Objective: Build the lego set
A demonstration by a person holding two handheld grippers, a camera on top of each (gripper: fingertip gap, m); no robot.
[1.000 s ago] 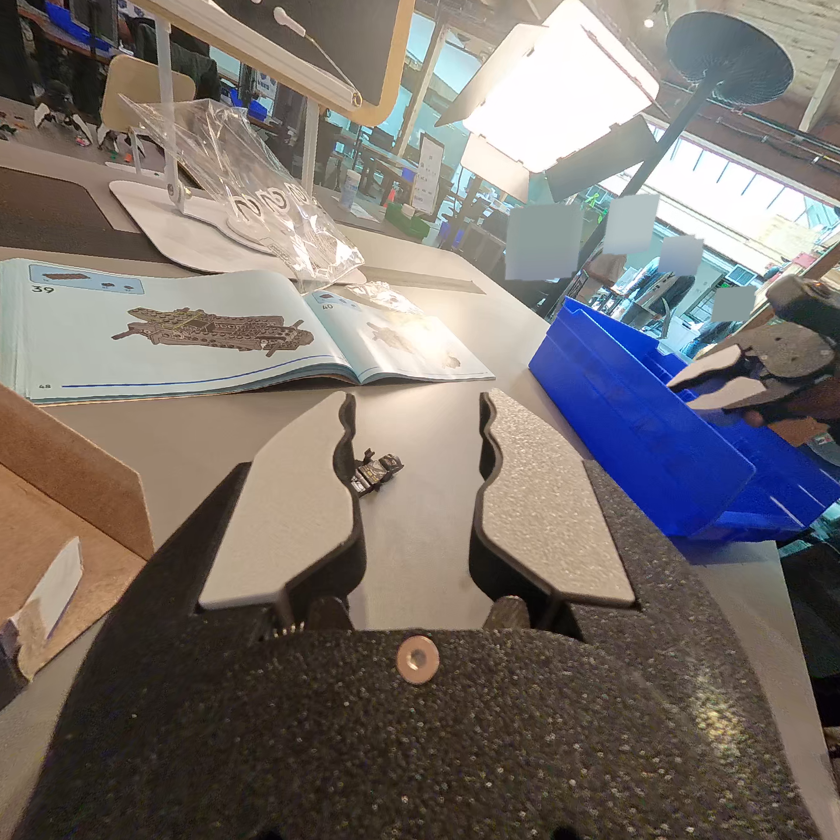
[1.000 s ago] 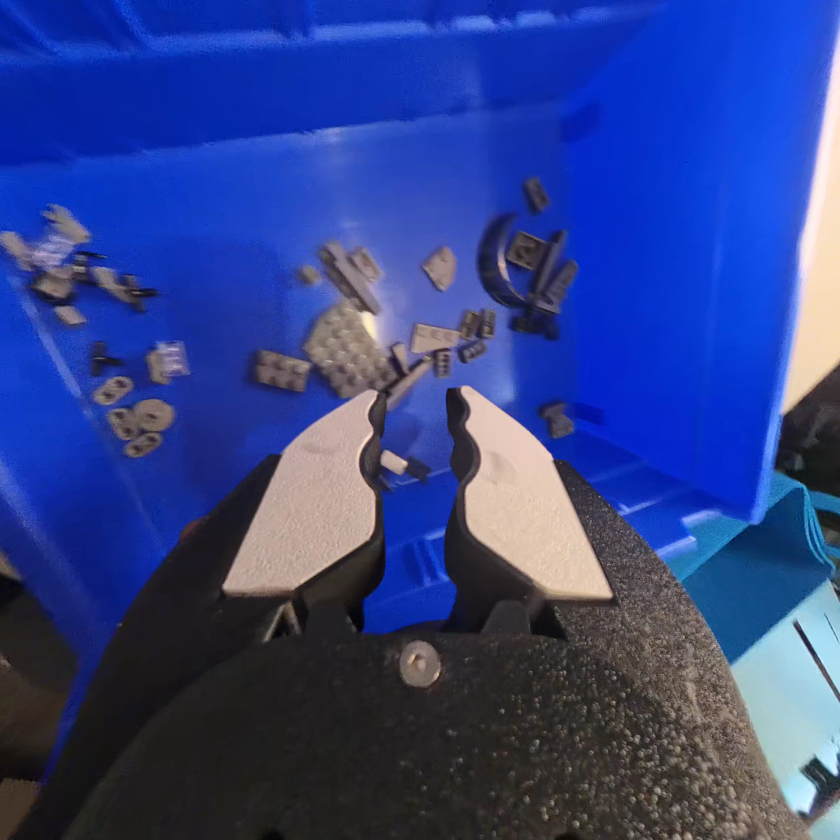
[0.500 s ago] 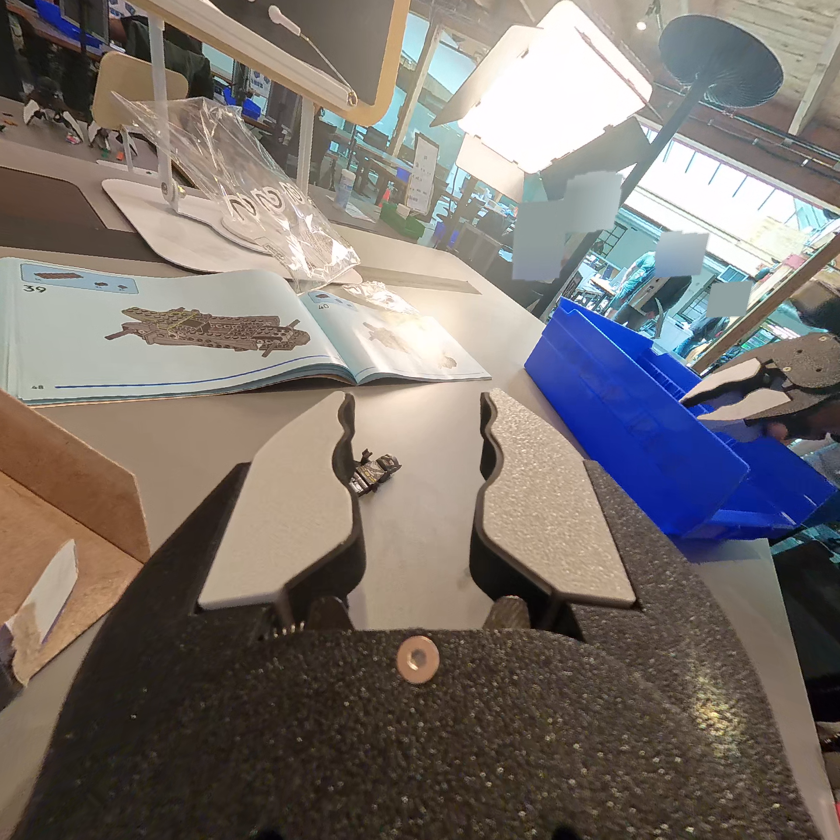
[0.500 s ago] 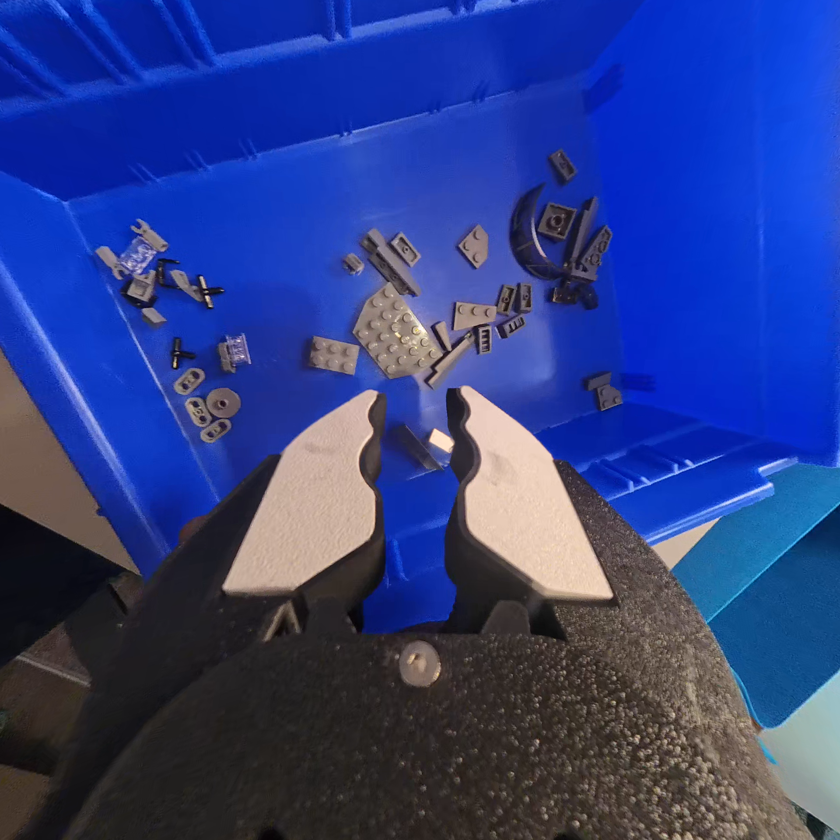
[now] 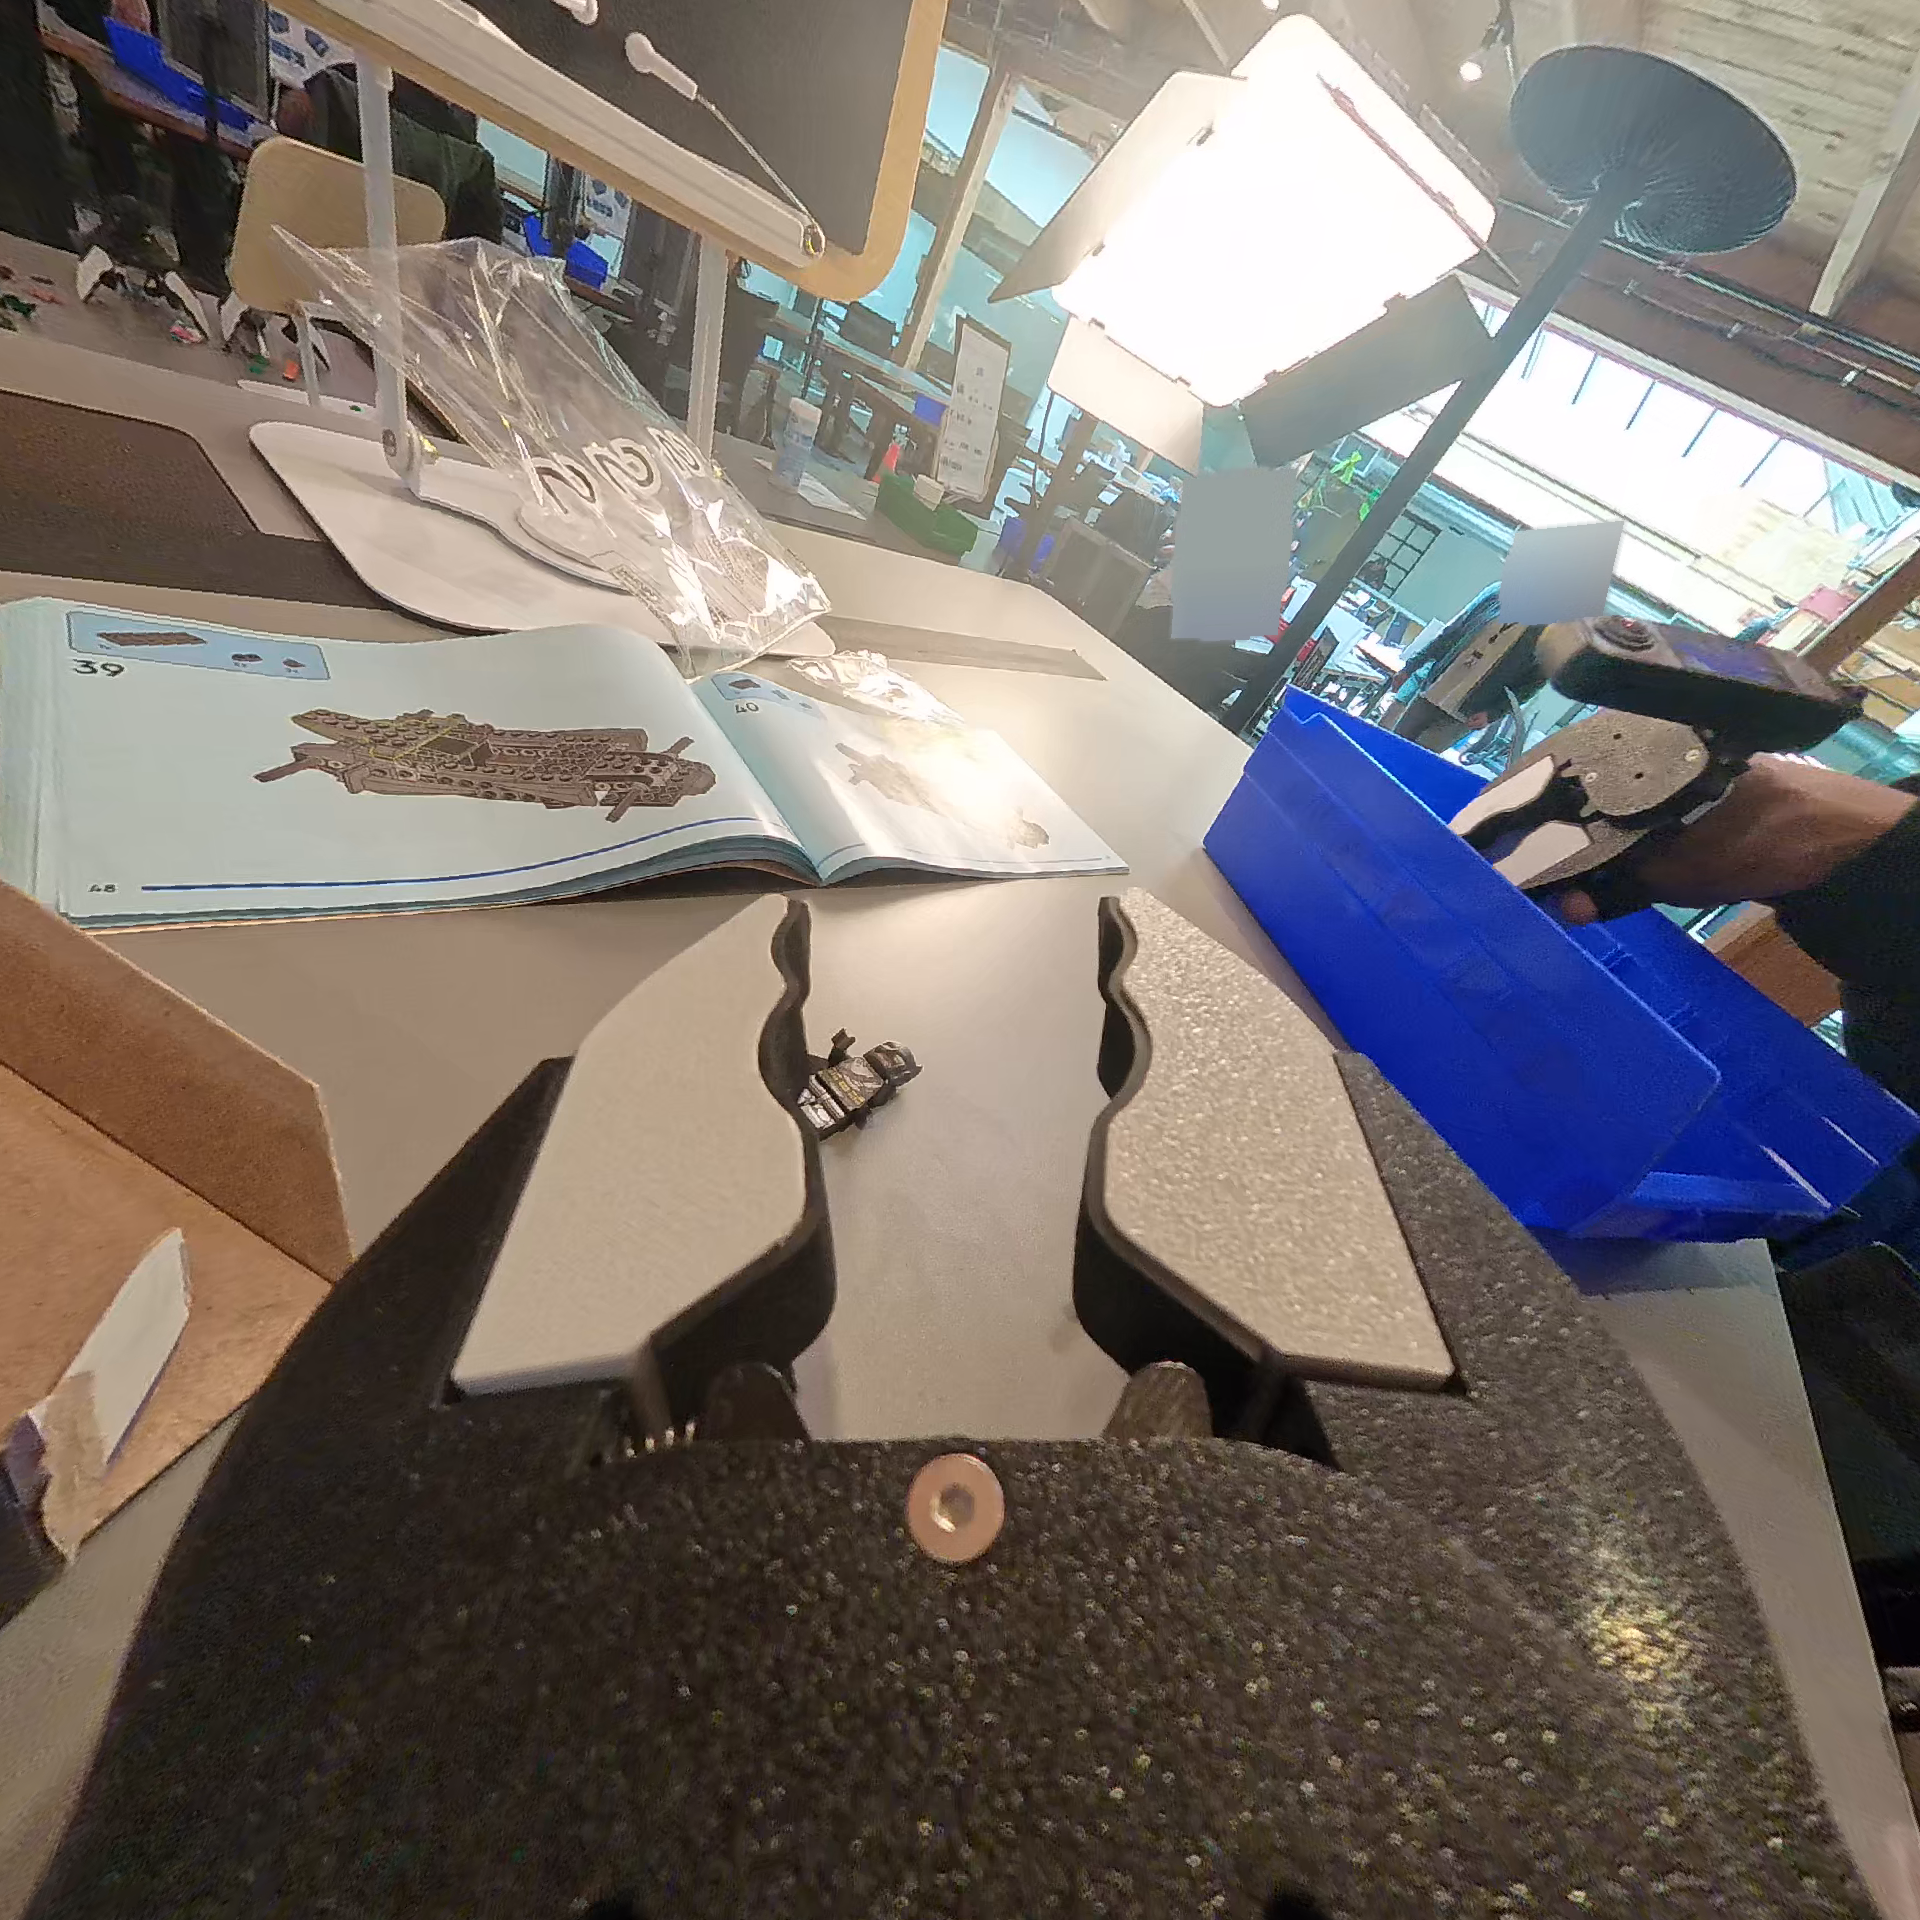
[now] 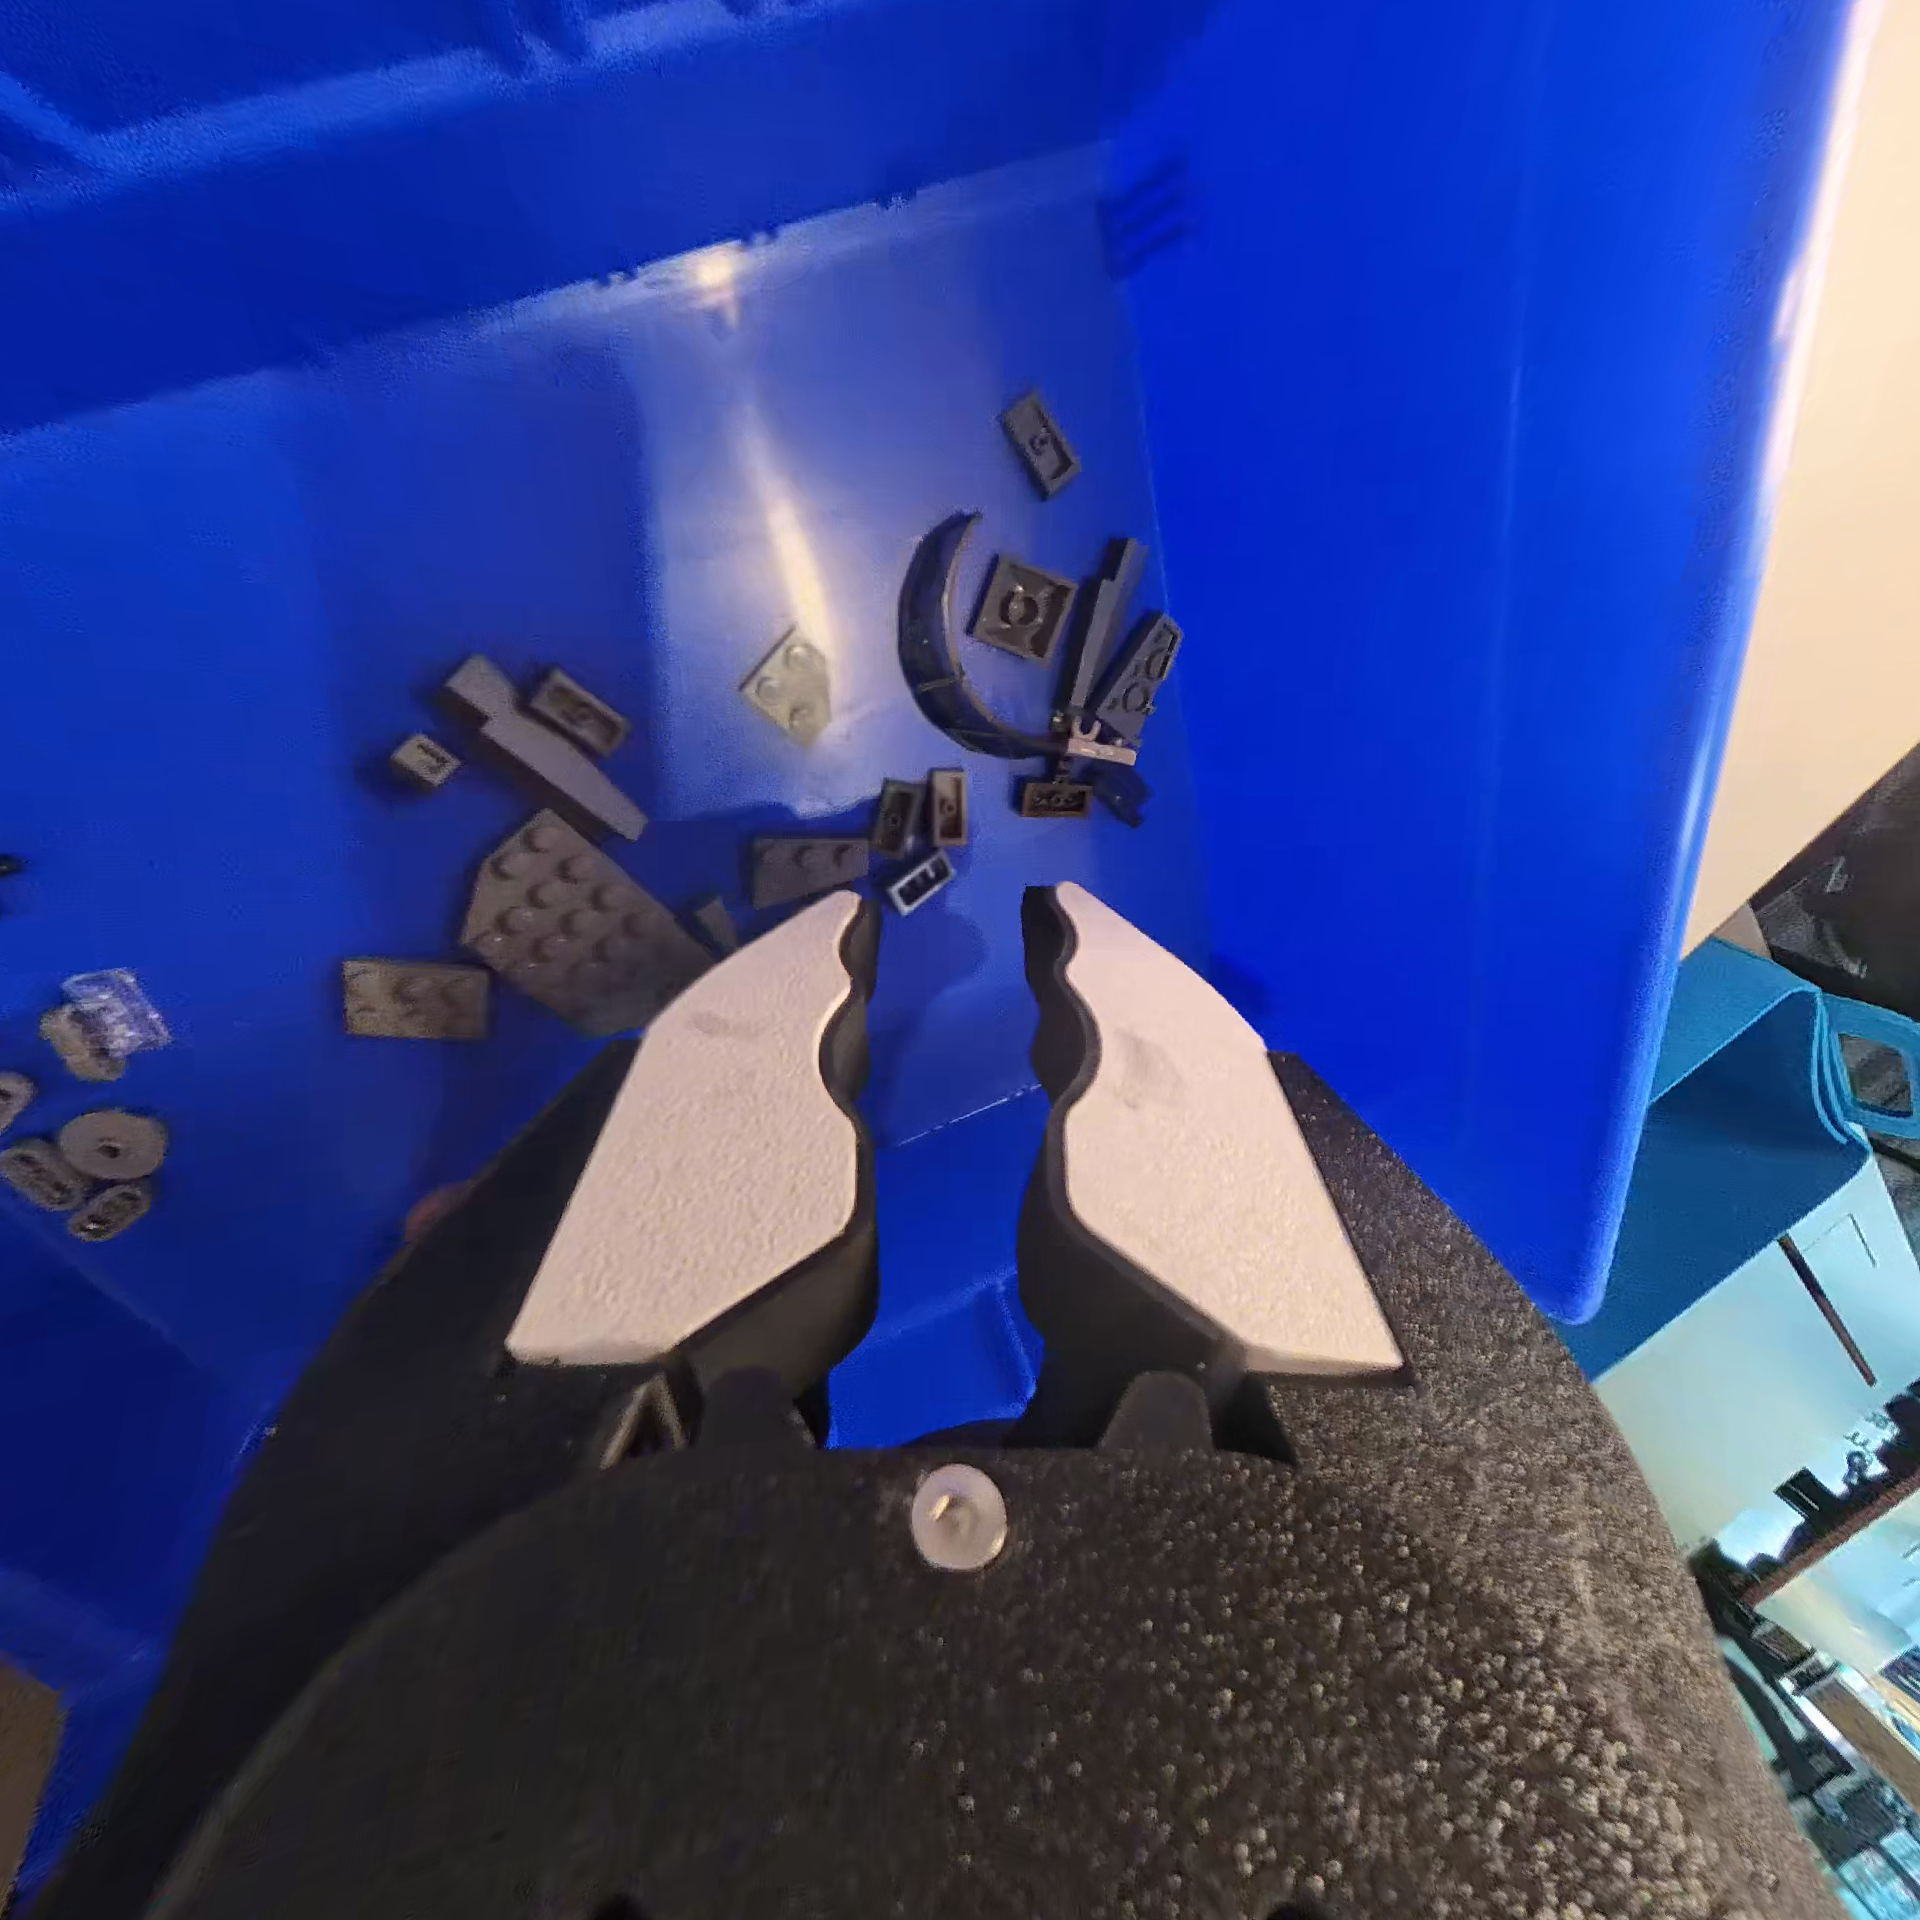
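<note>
Left gripper (image 5: 951, 914) jaws apart, minifigure (image 5: 857, 1081) at 7 o'clock, right gripper (image 6: 951, 899) apart, empty, bricks (image 6: 800, 868) at 10 o'clock in bin (image 6: 1403, 520)

Ahead of your left tongs (image 5: 945, 997) the tabletop (image 5: 987, 1247) lies open, hemmed by the booklet (image 5: 416, 769), cardboard box (image 5: 156, 1091) and blue bin (image 5: 1455, 997). Inside the bin, the right wall (image 6: 1403, 623) and scattered bricks (image 6: 582, 914) crowd your right tongs (image 6: 951, 899).

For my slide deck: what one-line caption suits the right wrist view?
Open right gripper reaching into a blue bin above scattered grey building-brick pieces.
</note>
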